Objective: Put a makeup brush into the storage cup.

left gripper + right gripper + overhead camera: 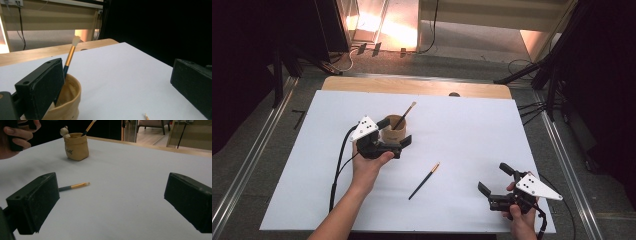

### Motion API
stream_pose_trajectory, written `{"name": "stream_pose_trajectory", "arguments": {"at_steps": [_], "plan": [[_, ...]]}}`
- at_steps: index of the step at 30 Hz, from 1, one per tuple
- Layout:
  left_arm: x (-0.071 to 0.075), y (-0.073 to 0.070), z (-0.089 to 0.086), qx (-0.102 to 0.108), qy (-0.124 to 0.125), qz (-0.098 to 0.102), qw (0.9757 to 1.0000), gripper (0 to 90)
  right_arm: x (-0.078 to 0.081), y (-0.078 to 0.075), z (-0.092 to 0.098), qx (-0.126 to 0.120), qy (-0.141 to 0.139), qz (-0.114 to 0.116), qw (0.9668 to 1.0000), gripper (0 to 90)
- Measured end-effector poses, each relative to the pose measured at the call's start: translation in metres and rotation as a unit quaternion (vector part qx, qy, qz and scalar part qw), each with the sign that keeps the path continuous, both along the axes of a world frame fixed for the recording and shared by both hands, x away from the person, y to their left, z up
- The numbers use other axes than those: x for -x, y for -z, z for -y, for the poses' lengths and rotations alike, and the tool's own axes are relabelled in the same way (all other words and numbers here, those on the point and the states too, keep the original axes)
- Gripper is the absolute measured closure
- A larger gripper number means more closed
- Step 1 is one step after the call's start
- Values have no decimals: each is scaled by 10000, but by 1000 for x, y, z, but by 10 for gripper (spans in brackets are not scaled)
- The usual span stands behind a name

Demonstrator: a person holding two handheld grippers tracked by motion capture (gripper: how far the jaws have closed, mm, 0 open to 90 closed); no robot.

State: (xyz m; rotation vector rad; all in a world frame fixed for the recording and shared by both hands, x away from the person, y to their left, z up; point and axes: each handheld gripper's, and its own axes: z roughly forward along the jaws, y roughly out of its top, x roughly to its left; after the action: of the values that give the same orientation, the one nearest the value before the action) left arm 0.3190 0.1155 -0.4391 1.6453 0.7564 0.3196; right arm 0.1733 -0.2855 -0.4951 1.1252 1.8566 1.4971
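Brush (424, 181) lies loose mid-tabletop, toward the near edge, between both gaping hand-held grippers, left (393, 134) and right (495, 179); probably light, stiff and roll-prone, best pinched across its dark handle.

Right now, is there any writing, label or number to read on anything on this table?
Brown pot: a small dark mark on its side, too small and blurred to read.
Grey plate on the left tongs: a few black dots, not letters.
Brushes and white sheet: no text.
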Motion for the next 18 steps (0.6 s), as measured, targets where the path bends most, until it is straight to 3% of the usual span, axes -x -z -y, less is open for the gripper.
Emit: {"name": "stream_pose_trajectory", "arguments": {"at_steps": [11, 18], "plan": [[10, 8, 21, 22, 201, -37, 9998, 0, 1, 0, 1, -38, 5, -32, 10000, 2], [14, 12, 28, -9, 220, -161, 9996, 0, 0, 1, 1, -16, 13, -22, 10000, 2]]}}
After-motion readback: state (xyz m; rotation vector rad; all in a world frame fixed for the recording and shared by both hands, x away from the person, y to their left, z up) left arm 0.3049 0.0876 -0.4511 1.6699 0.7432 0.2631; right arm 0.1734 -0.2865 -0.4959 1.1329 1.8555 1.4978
